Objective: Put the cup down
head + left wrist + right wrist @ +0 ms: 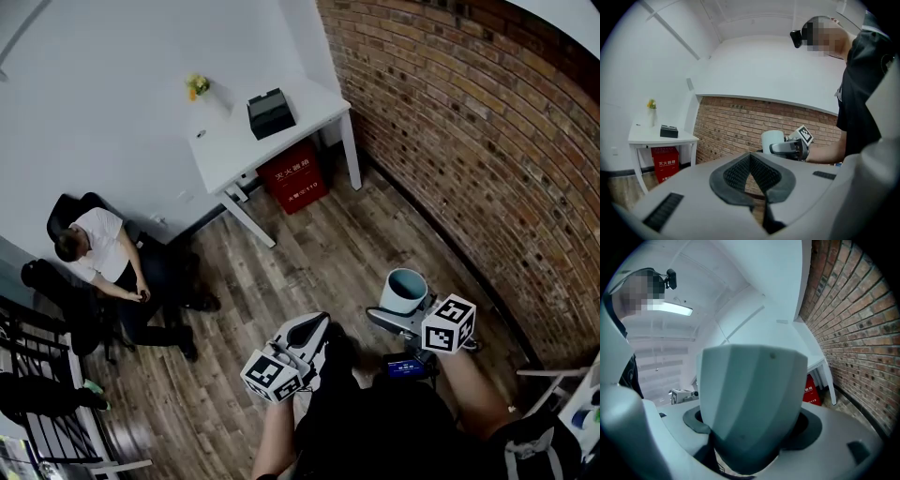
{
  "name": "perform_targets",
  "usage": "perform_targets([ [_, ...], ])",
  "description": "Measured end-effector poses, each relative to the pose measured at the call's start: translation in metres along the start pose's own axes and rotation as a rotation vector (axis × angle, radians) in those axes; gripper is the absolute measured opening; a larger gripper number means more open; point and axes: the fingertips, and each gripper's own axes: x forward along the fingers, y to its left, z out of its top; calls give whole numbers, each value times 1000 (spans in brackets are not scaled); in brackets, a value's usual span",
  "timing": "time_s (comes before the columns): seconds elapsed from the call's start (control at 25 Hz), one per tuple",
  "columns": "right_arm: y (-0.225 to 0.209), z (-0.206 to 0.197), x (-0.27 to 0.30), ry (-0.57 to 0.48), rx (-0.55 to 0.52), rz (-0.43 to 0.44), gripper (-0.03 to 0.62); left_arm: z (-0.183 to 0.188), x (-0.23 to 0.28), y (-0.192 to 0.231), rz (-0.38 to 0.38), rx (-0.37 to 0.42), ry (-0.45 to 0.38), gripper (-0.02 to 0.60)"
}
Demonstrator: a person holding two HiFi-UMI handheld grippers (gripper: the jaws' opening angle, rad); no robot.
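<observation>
**Cup is in the right claw, not yet put down**

The right claw (pixel 401 315) is closed on the cup (pixel 405 291). In the right gripper view the pale cup (pixel 752 404) fills the space between the two jaws, and they press on its sides. In the head view the cup stands upright with its mouth up, and it is in the air above the wooden floor (pixel 309 262), near the brick wall (pixel 469 141).

The left claw (pixel 302 335) holds nothing. Its two jaws are together and their dark pads (pixel 740 172) meet at the tips.

To my judgement, the task is at its beginning: the cup rests on no surface. The white desk (pixel 314 105), which carries a black box (pixel 270 113), is well apart from the cup. What is left is to bring the cup to a surface, set it down and open the right claw.
</observation>
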Motion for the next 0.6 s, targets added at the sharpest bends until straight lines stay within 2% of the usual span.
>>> perform_targets([
  [0.28,-39,18,48,15,-8,-41,397,10,28,71,-29,-10,-26,8],
  [0.6,-101,76,154,25,-13,-102,397,45,49,218,-5,-9,-32,8],
])
